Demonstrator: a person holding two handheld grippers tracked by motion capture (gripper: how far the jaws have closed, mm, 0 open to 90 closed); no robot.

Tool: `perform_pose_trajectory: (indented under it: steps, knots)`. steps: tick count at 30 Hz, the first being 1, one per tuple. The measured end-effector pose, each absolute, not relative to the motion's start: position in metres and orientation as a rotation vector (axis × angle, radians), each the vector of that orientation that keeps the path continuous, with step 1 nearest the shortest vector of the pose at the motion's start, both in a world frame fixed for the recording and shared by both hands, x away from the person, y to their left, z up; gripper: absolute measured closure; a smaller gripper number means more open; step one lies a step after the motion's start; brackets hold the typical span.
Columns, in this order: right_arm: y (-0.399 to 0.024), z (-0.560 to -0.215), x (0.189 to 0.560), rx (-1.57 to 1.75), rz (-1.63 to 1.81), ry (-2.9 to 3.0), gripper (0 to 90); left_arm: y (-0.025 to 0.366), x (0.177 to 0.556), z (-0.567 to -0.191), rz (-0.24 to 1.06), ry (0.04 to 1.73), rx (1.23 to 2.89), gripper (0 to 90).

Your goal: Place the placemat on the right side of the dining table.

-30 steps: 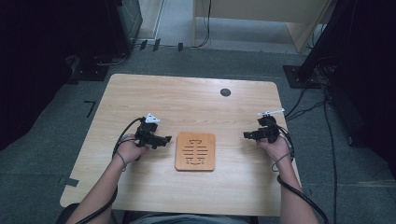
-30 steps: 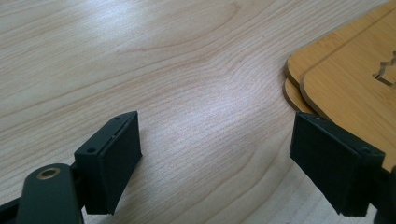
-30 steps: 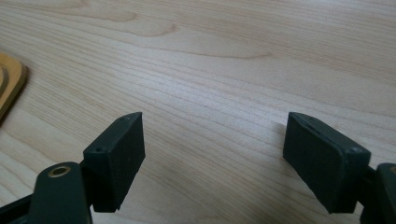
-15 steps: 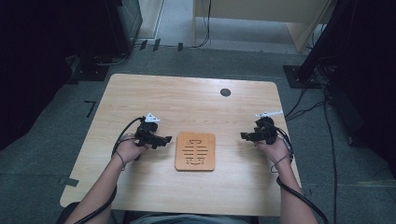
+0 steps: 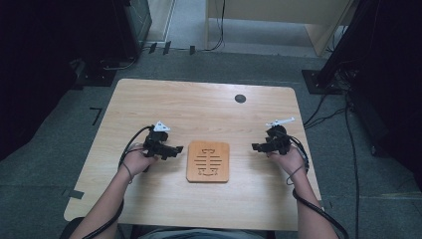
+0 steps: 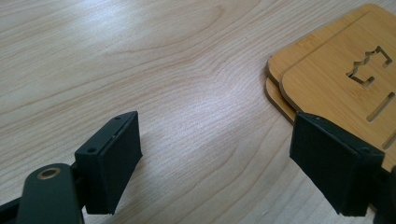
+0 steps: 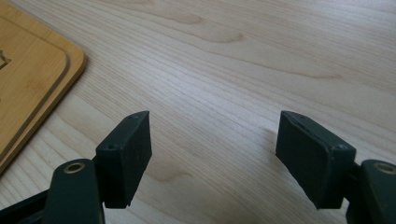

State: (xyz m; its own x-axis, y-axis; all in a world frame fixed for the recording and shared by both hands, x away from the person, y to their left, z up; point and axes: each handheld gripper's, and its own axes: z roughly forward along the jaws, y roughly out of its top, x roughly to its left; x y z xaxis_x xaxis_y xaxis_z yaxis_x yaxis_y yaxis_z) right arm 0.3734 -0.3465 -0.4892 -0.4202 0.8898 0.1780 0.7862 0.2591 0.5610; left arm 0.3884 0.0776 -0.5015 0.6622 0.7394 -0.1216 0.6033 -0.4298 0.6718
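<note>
Your left hand-held gripper (image 5: 174,149) and right hand-held gripper (image 5: 257,146) flank the stacked bamboo trivets (image 5: 208,161) lying mid-bench (image 5: 199,107), ready to reach them from both sides. Both are released and empty; the right's jaws have just been closing slightly.

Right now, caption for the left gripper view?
Left gripper, jaws open and empty, low over the table beside two stacked bamboo trivets.

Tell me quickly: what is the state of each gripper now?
Left gripper: open, holding nothing.
Right gripper: open, jaws just closing a little, nothing between them.
</note>
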Motion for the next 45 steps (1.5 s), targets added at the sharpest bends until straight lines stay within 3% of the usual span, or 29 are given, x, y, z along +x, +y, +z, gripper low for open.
perform_pose_trajectory:
  steps: [37, 45]
  knots:
    - [-0.299, -0.492, 0.380, 1.457, 0.944, 2.449, 27.7, 0.079, 0.379, -0.499, 0.245, 1.030, 2.159, 15.7]
    - [-0.292, -0.494, 0.381, 1.465, 0.961, 2.477, 22.3, 0.077, 0.377, -0.500, 0.249, 1.024, 2.165, 15.7]
